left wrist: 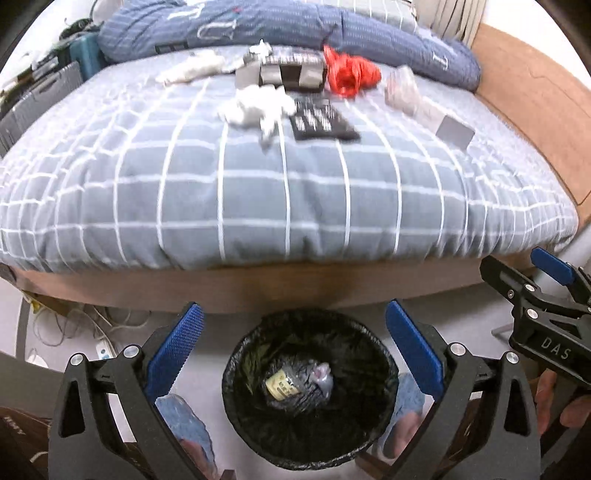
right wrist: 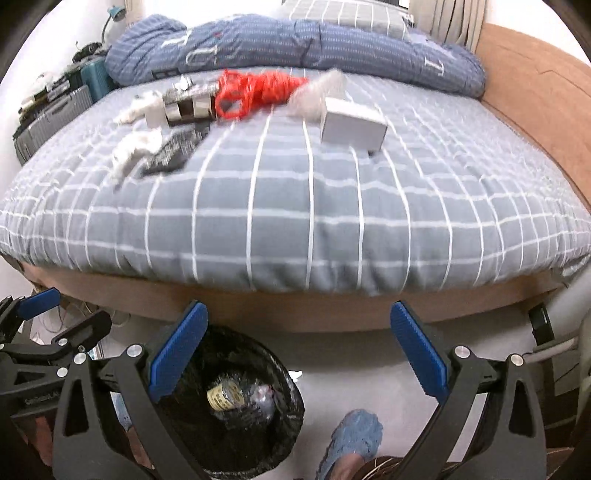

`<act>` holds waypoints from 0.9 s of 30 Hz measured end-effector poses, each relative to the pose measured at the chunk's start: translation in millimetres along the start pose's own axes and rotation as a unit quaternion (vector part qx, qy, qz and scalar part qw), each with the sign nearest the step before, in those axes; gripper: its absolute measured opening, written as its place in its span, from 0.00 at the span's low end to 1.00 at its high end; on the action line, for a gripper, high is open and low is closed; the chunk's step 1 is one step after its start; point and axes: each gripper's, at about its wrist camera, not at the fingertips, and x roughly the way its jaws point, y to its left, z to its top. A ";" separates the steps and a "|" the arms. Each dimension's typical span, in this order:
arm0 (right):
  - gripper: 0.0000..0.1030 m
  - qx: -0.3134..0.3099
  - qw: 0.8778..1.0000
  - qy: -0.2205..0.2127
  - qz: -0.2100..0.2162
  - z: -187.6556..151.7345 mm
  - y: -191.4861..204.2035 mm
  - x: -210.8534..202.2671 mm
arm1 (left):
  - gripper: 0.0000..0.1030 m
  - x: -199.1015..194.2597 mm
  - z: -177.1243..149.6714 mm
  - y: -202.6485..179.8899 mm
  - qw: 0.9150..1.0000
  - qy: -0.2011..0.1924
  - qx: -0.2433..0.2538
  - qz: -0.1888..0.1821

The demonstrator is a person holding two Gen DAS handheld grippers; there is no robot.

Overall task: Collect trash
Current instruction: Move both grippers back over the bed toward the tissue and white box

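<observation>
A black-lined trash bin (left wrist: 236,373) stands on the floor by the bed, with a small bottle and crumpled plastic (left wrist: 295,380) inside. My left gripper (left wrist: 295,339) is open and empty above the bin. My right gripper (right wrist: 299,339) is open and empty, just right of the bin (right wrist: 291,398). On the bed lie crumpled white tissues (left wrist: 255,107), a red net bag (left wrist: 351,74), a black packet (left wrist: 321,120), a grey carton (left wrist: 288,72), a clear plastic wrapper (left wrist: 402,88) and a grey box (right wrist: 351,125).
The grey checked bed (left wrist: 258,192) has a wooden frame (left wrist: 535,122). A blue duvet (left wrist: 258,26) lies at its far end. Suitcases (left wrist: 33,99) stand at the left. Cables and a power strip (left wrist: 99,343) lie under the bed. My slippered feet (right wrist: 354,439) flank the bin.
</observation>
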 end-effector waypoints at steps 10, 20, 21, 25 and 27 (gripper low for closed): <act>0.93 0.005 0.998 -0.062 0.002 35.5 -4.2 -29.1 | 0.94 -25.3 29.7 5.0 0.999 -0.039 -0.001 0.011; 0.93 0.015 0.997 -0.082 0.000 69.5 -21.7 -31.2 | 0.94 -33.8 67.8 13.9 0.998 -0.066 -0.007 0.018; 0.93 0.016 0.997 -0.081 -0.001 72.5 -22.8 -28.9 | 0.94 -33.4 71.1 14.6 0.997 -0.069 -0.006 0.019; 0.93 0.008 0.997 -0.079 -0.003 82.5 -22.4 -17.7 | 0.93 -29.1 87.2 20.1 0.997 -0.075 -0.009 0.018; 0.93 0.006 0.997 -0.077 -0.004 86.5 -22.3 -11.7 | 0.93 -24.7 94.3 22.0 0.997 -0.073 -0.006 0.018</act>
